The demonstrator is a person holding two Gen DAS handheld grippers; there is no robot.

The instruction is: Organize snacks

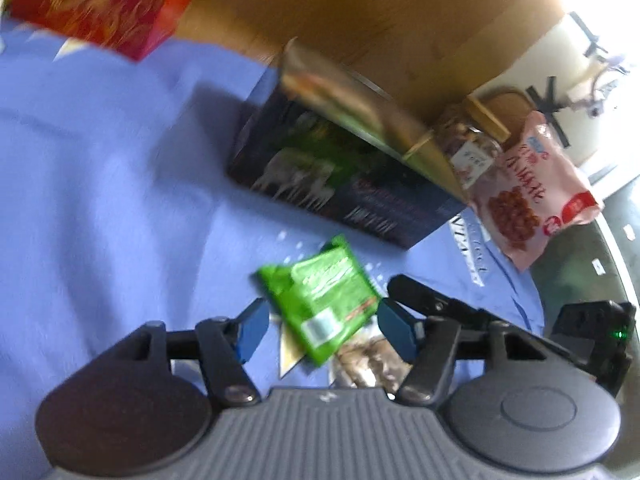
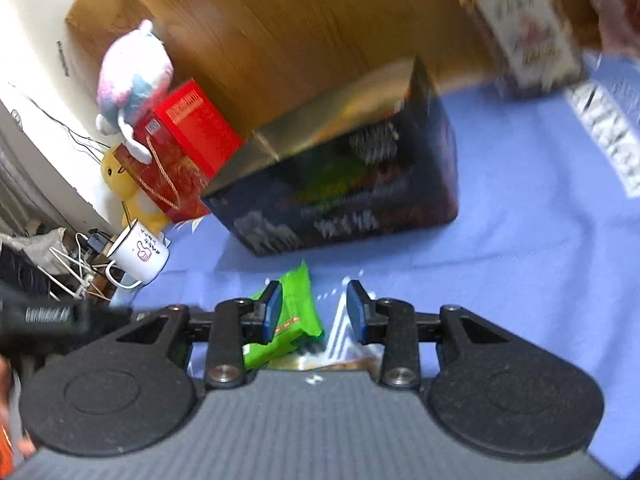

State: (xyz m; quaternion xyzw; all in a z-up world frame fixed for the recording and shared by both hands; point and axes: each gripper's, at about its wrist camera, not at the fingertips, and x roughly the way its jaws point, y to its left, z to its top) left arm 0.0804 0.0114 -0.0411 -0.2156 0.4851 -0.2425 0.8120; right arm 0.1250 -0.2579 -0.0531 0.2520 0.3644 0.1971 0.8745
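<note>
A green snack packet (image 1: pixel 320 300) lies on the blue cloth between the open fingers of my left gripper (image 1: pixel 324 326), untouched on either side. It also shows in the right wrist view (image 2: pixel 292 316), against the left finger of my open right gripper (image 2: pixel 316 314). A dark open box (image 1: pixel 344 176) with a gold inner flap stands just beyond the packet, and it also shows in the right wrist view (image 2: pixel 344 184). A brownish packet (image 1: pixel 368 360) lies under the green one.
A pink snack bag (image 1: pixel 532 188) and a jar of nuts (image 1: pixel 468 144) stand right of the box. A red gift box (image 1: pixel 108 0) and red bag (image 2: pixel 180 148) sit at the left with plush toys (image 2: pixel 132 64) and a white mug (image 2: pixel 140 256). A wooden panel (image 1: pixel 360 12) is behind.
</note>
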